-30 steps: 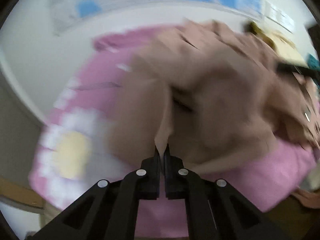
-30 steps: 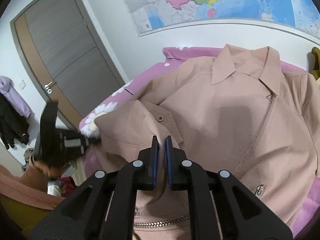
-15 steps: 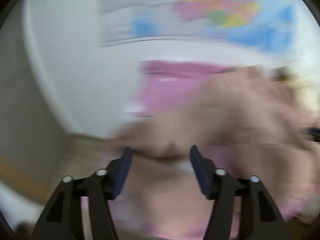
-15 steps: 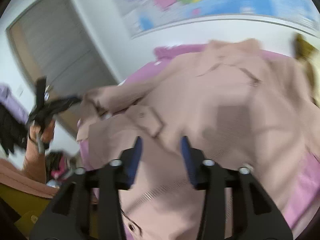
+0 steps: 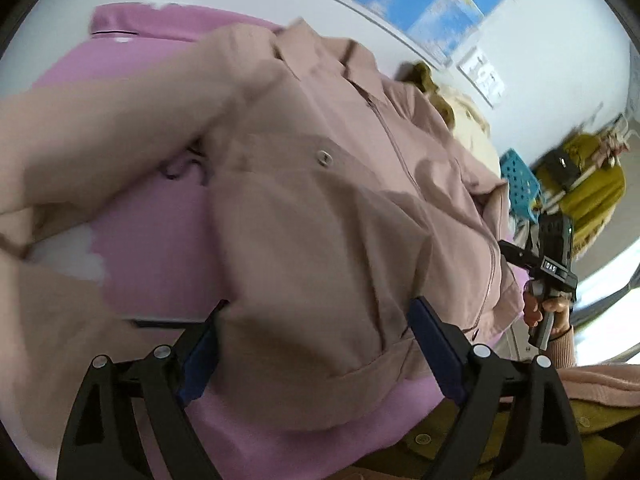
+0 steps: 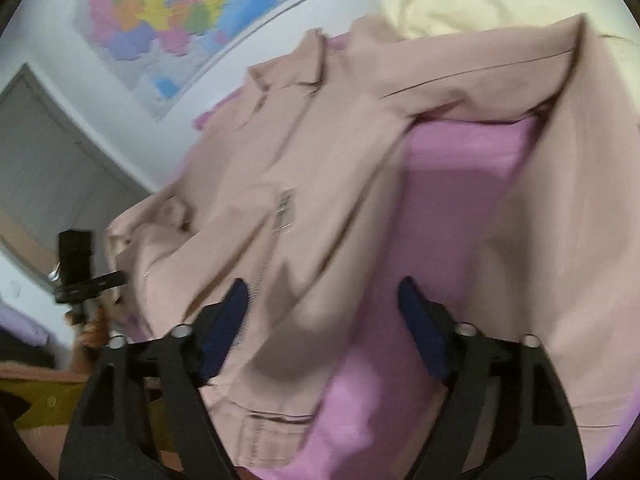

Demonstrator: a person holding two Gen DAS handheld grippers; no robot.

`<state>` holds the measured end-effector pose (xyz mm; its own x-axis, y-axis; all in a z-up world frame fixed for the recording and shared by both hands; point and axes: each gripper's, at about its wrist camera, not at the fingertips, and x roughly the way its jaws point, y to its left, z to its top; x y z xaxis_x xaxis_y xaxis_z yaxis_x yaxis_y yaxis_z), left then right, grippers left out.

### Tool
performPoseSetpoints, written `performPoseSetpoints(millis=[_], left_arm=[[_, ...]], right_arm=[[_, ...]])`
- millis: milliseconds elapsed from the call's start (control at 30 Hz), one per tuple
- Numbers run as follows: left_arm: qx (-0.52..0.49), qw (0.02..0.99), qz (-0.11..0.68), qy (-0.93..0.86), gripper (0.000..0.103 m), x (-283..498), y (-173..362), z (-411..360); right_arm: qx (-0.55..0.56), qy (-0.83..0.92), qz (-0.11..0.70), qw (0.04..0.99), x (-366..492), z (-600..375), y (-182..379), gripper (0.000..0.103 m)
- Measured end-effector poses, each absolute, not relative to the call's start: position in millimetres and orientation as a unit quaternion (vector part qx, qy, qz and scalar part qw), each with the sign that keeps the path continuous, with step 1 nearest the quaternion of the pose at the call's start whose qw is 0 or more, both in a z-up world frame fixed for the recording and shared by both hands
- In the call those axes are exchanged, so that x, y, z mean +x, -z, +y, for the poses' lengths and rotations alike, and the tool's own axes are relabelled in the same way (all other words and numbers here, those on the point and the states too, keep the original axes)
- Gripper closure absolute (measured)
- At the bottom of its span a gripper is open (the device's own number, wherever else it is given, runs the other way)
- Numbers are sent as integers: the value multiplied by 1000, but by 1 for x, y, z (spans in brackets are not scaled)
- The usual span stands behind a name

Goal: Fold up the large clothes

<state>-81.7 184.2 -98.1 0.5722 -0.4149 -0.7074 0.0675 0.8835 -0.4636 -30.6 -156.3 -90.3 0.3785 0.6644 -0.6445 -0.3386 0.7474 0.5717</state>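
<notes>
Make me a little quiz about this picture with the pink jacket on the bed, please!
1. True or false: the left gripper is clamped tight on the jacket.
2. What colour is the bed cover under the jacket? A) green B) pink C) grey
3. What hangs on the wall behind the bed?

Key:
1. False. Its jaws are opening and the pads press on nothing; the right gripper is opening too.
2. B, pink.
3. A colourful map.
</notes>
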Motion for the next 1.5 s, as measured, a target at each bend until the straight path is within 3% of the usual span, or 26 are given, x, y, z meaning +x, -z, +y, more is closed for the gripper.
performPoseSetpoints(millis=[33,67,133,333,400,433,500,633,867,1100,1200,1233,1267,1300,1333,1367,1500], left_arm=[[-191,867,438,140,42,-79,97,182],[-183,868,439,144,79,-82,97,175],[-212,858,438,166,97,-84,90,181],[-200,887,378,175,94,-129,46,194],[-150,895,397,139,73,-132,46,190],[-119,898,412,101,57,-129,50,189],[-97,902,417,63,55,-128,50,195],[-123,926,358,18,37,-139,23,230],[-50,938,342,34,34,-62,-6,200],[15,907,420,30,38,79,32,175],[27,879,476,21,45,132,63,173],[30,872,488,20,53,142,70,173],[35,865,501,13,62,155,79,172],[40,861,507,8,64,165,85,172],[40,865,500,7,66,172,86,173],[40,868,494,7,76,176,85,173],[35,875,483,-1,94,195,78,179]], right_arm=[[180,-322,468,803,-30,-152,92,86],[187,-329,470,797,-30,-151,92,99],[211,-348,457,791,-36,-156,83,100],[169,-391,397,813,-85,-176,21,100],[131,-364,432,815,-83,-173,28,94],[113,-336,459,815,-78,-173,37,87],[91,-294,476,824,-71,-175,42,82],[70,-277,423,860,-54,-174,11,53],[17,-280,386,879,39,-111,-1,50],[-36,-273,432,859,136,-36,37,52],[-74,-254,456,850,169,-15,58,52],[-71,-247,473,843,182,-12,68,52],[-63,-245,486,837,192,-11,77,56],[-55,-246,491,834,197,-12,81,61],[-42,-253,491,833,204,-13,84,77],[-39,-254,487,835,207,-15,83,96],[-28,-258,459,850,215,-20,62,101]])
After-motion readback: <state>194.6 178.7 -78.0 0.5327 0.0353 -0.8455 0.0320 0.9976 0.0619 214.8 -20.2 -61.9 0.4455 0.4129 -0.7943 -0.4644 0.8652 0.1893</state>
